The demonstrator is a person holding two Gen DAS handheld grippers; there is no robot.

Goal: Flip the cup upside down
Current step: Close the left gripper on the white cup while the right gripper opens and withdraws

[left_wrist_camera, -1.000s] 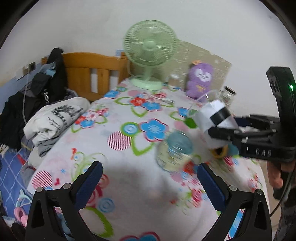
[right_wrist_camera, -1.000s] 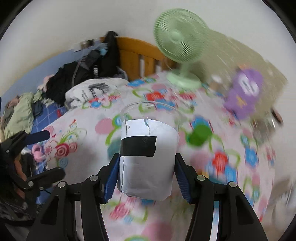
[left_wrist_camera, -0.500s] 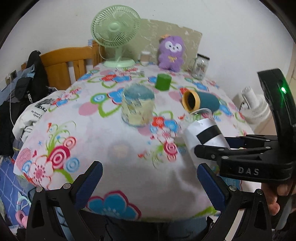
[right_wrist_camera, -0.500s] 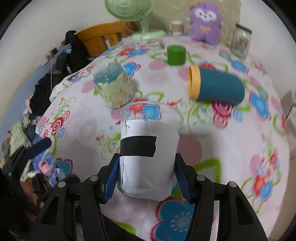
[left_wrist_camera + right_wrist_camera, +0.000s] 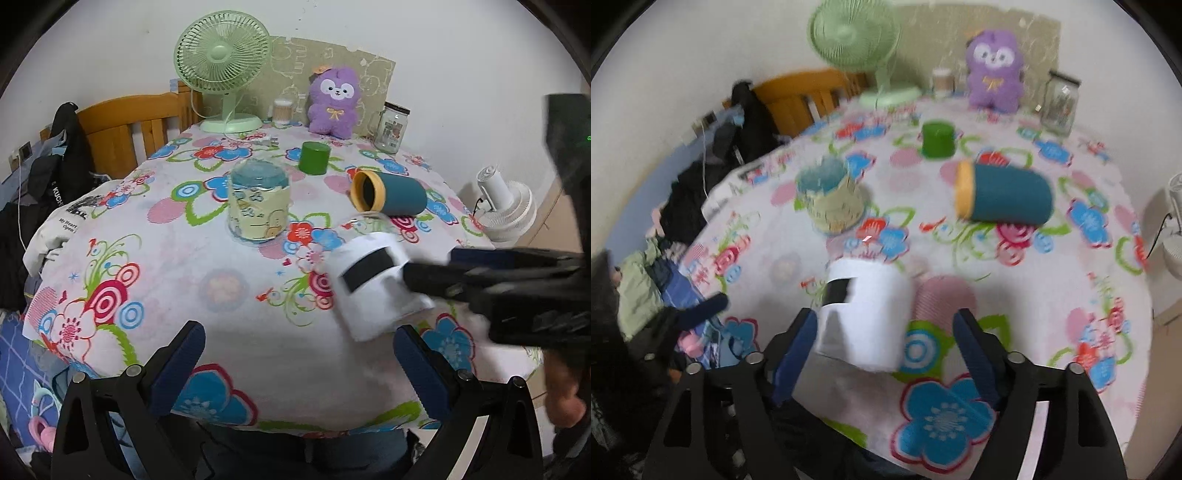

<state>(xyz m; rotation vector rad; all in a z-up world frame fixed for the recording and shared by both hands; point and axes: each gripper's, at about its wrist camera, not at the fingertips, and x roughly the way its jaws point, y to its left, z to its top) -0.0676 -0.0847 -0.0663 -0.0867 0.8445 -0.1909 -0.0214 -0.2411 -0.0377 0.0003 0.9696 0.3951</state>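
Observation:
A clear plastic cup wrapped in white paper with a black tape patch (image 5: 866, 314) sits between the fingers of my right gripper (image 5: 886, 354), tilted, over the near part of the flowered table. The right jaws stand wide, with a clear gap on the right side of the cup. In the left wrist view the same cup (image 5: 376, 284) leans with its rim toward the far side, and the right gripper comes in from the right, blurred. My left gripper (image 5: 299, 365) is open and empty over the table's front edge.
On the flowered tablecloth (image 5: 177, 266) stand a cup with yellow cartoon paper (image 5: 258, 206), a green cup (image 5: 314, 157) and a teal cup lying on its side (image 5: 391, 194). A green fan (image 5: 221, 70), purple plush (image 5: 334, 99) and glass jar (image 5: 391, 127) stand at the back.
The right jaws have opened around the white cup, which now tilts between them lower over the table. The left gripper has stayed open near the front edge.

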